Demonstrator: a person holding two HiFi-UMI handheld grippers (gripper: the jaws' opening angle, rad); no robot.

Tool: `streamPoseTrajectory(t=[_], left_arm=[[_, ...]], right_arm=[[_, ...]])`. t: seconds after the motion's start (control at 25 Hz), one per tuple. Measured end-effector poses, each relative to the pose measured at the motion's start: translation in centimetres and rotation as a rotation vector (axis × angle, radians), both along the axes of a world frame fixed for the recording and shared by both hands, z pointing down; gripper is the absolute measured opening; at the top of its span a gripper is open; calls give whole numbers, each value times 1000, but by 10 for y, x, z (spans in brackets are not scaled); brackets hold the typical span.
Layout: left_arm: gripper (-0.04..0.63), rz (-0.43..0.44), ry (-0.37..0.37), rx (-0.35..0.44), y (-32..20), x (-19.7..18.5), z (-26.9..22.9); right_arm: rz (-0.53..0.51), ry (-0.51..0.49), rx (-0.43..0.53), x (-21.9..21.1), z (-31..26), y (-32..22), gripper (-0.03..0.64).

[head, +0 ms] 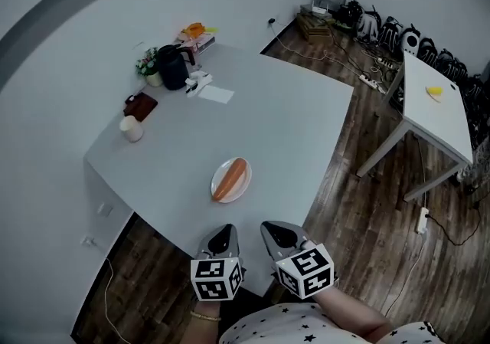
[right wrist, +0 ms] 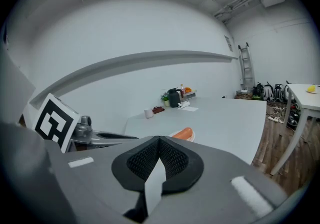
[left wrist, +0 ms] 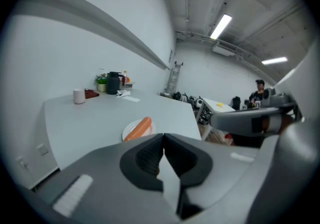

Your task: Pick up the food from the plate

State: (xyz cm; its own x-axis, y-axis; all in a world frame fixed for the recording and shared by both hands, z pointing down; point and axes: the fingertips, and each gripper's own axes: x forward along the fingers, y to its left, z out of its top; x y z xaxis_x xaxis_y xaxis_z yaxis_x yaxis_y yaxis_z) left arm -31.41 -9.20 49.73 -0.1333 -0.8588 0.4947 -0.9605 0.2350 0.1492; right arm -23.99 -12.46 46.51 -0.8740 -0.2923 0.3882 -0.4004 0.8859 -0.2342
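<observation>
L tongs [head: 223, 230], R tongs [head: 269, 227] closed; sausage [head: 230, 179] (?) on plate [head: 243, 186].

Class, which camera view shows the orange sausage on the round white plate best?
The head view: the orange sausage lies whole and unobstructed, seen from above. The left gripper view shows most of it; the right gripper view, only its top.

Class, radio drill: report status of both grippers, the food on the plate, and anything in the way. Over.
Left gripper shut, empty. Right gripper shut, empty. Food lying on plate, untouched, ahead of both. Nothing in the way.
</observation>
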Motion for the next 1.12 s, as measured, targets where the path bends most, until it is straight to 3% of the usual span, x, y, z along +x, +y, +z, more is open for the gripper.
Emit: streamPoseTrajectory(t=[0.08,0.2,0.56,0.84,1.12], left_arm=[[9,83,-18,-51,-17,-18,14],[123,179,-9,-120,-49,-45,36],[210,392,-97,-398,-139,-101,125],[230,490,-125,-503,-165,-102,155],[209,451,-82,-511,-166,-107,156]], right_arm=[[40,19,-5,-11,5,-3,-2],[89,30,-4,-21,6,-6,-2],[262,74,-41,-24,22,-24,-2],[347,113,-74,-18,36,-35,-2],[359,123,-88,-21,45,-41,-2]])
